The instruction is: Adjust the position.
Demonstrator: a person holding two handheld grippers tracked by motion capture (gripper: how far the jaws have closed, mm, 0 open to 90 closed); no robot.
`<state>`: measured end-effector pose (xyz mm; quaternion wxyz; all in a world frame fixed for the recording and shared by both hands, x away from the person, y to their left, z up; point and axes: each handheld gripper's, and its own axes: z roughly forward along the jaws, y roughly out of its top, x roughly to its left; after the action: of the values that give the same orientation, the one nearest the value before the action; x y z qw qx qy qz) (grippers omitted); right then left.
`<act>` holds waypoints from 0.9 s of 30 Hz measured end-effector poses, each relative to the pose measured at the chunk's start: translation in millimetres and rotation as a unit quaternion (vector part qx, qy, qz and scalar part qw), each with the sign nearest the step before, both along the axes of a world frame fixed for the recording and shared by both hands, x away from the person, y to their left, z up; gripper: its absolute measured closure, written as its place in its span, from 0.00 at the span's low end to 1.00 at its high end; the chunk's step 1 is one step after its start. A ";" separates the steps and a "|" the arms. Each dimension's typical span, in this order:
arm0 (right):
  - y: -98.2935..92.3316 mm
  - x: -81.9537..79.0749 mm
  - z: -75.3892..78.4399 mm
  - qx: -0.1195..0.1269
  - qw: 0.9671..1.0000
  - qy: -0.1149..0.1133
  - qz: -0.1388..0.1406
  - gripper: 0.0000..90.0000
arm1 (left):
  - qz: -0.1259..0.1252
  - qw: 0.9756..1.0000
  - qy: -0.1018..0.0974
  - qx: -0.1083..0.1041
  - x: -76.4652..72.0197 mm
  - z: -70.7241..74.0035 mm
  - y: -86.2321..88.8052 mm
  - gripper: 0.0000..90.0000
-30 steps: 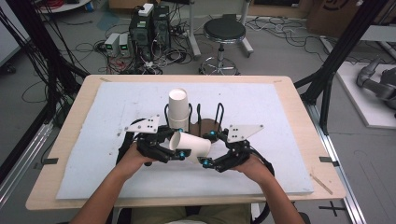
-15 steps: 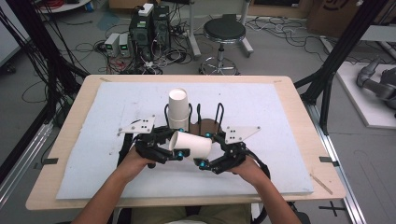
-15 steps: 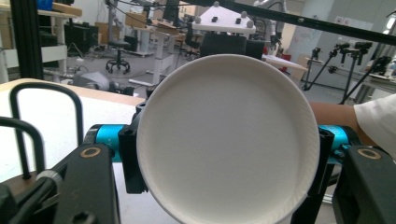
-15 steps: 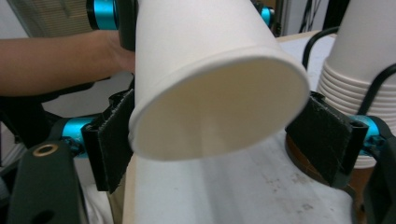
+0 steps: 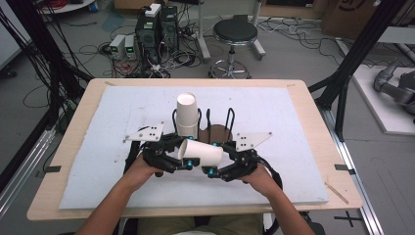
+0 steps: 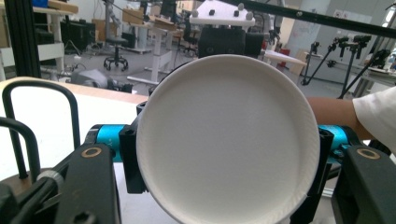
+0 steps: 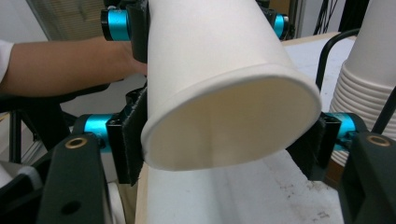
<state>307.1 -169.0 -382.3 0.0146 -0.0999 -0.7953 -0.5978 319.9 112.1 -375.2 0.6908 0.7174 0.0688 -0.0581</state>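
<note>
A white paper cup (image 5: 203, 152) lies on its side in the air, just in front of the cup holder. My left gripper (image 5: 186, 154) is shut on its base end and my right gripper (image 5: 214, 157) is shut on its mouth end. In the left gripper view the cup's flat base (image 6: 228, 140) faces the camera, pinched between the left gripper (image 6: 226, 158) pads. The cup's open mouth (image 7: 229, 126) shows in the right gripper view, squeezed slightly oval by the right gripper (image 7: 224, 144). A stack of white cups (image 5: 186, 115) stands upright behind.
The stack (image 7: 369, 70) sits in a black wire holder (image 5: 218, 120) on a round brown base, mid-table on the pale blue mat (image 5: 293, 117). The wooden table edge (image 5: 195, 210) runs along the front. A stool (image 5: 235, 34) and cables lie on the floor beyond.
The right hand has slid slightly toward the near edge and leftward. The cup has stayed in nearly the same place between the two grippers.
</note>
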 end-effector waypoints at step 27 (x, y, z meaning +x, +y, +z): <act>11.5 -10.8 19.2 -0.218 0.973 -0.061 0.037 0.40 | -0.008 0.969 -0.055 0.239 -15.0 5.3 -11.0 0.22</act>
<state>296.3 -157.5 -363.1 -0.0341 -0.0351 -0.9091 -0.4137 304.9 101.1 -369.9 0.5014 0.8644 0.0363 -0.0061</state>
